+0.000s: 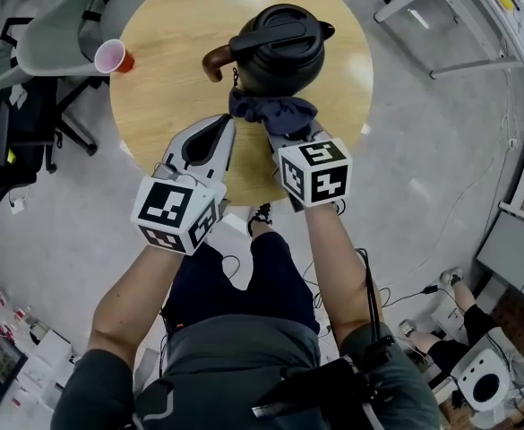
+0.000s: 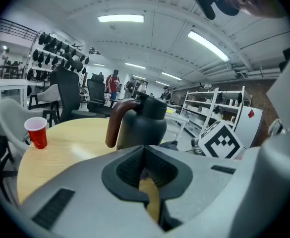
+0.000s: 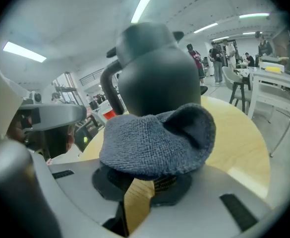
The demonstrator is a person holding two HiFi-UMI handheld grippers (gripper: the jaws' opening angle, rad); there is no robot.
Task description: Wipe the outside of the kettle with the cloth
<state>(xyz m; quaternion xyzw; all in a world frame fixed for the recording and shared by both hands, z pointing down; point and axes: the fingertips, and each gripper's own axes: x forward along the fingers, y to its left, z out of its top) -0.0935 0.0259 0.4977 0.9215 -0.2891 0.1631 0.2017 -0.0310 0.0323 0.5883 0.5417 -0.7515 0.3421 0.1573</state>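
Black round-bodied kettle [image 1: 279, 47] with a curved brown handle stood upright toward the far side of a round pale wooden table [image 1: 172, 88]. The right gripper [image 3: 152, 181] was clamped on a bunched grey-blue knitted cloth [image 3: 154, 143], which lay against the kettle's near lower wall, between the gripper and the kettle. The left gripper [image 2: 144, 168] hung just beside the right one, over the table's near edge, its jaws together with nothing between them. A red plastic cup [image 1: 114, 57] stood at the table's left rim, well apart from the kettle.
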